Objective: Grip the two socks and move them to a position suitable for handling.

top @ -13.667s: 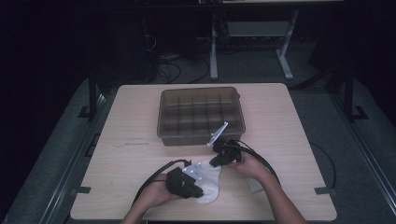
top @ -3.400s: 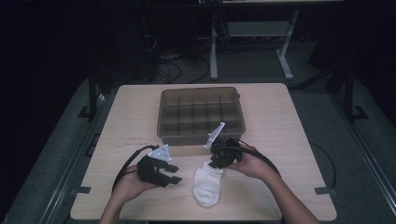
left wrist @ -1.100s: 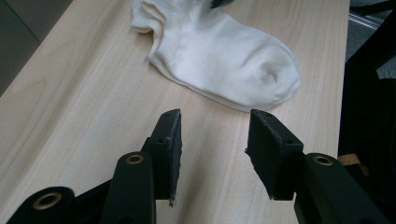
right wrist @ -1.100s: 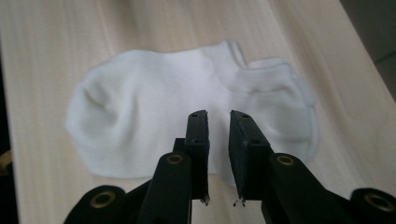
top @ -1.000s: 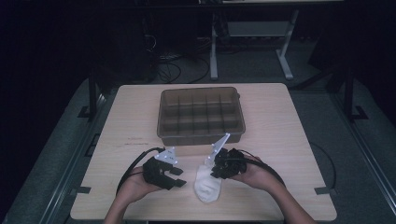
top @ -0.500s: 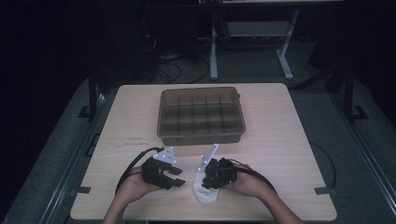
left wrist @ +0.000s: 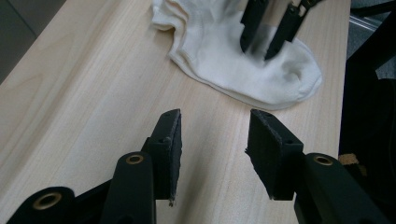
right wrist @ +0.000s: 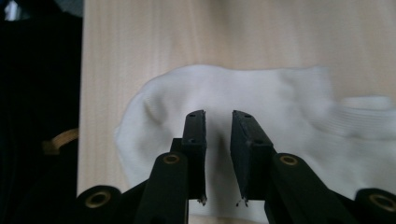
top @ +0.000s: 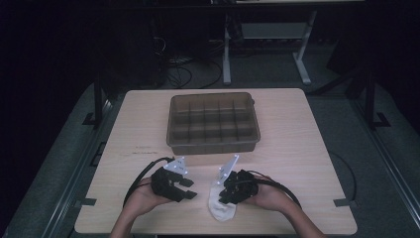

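pale wood table [top: 297, 148] carries the work, and the white sock [top: 221, 208] lies flat close to its near edge, a little right of the middle.

left gripper [top: 184, 187] rests low over bare wood just left of the sock, jaws about half apart with nothing between them; the left gripper view shows its pads [left wrist: 169, 140] pointing toward the sock's [left wrist: 243, 60] rounded end, apart from it.

right gripper [top: 224, 194] stands down on the sock. in the right gripper view its jaws are close together, a narrow gap between them, the sock's [right wrist: 280, 107] cloth beneath; they have just been opening slightly, and i cannot tell whether any fold is pinched between the pads.

judgement: the step in hand is getting a hold on the sock, likely to fold or lift it. the next move calls for the right jaws to nip a definite fold of cloth, and the left to come in on the free end.

brown divided bin [top: 214, 121] sits beyond, toward the far edge, well apart from the sock. nothing lies between hands and bin; the trailing cables [top: 277, 184] stay clear to the sides.
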### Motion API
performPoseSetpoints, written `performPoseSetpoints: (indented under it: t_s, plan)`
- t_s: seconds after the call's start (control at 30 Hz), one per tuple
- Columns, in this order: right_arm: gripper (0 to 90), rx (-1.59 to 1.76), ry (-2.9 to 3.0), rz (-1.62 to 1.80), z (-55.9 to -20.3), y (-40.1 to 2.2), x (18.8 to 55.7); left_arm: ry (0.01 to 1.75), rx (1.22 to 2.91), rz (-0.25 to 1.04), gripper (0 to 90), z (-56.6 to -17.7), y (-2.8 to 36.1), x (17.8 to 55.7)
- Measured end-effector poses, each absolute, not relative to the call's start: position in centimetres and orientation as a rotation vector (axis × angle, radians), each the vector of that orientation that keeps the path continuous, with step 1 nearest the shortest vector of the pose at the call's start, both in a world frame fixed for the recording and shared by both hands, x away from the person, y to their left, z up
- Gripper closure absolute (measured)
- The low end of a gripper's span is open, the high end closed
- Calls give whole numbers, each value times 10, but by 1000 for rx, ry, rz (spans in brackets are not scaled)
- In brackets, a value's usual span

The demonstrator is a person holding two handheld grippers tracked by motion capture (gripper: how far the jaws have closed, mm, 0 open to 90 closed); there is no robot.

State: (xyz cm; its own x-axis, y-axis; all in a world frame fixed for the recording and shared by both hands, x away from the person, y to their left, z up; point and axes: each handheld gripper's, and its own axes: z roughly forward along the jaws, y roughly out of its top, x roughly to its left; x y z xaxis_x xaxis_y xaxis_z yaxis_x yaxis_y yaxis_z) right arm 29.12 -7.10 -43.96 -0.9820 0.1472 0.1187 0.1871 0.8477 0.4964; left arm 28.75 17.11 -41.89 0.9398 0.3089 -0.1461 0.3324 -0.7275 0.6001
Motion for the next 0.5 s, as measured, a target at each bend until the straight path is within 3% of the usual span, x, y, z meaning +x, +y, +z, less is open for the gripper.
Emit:
performPoseSetpoints:
  t_s: [0.5]
  plan:
    - [764, -331, -3008, -810, -447, -65, 310, 450, 2434, -47, 546, -419, 171, 287]
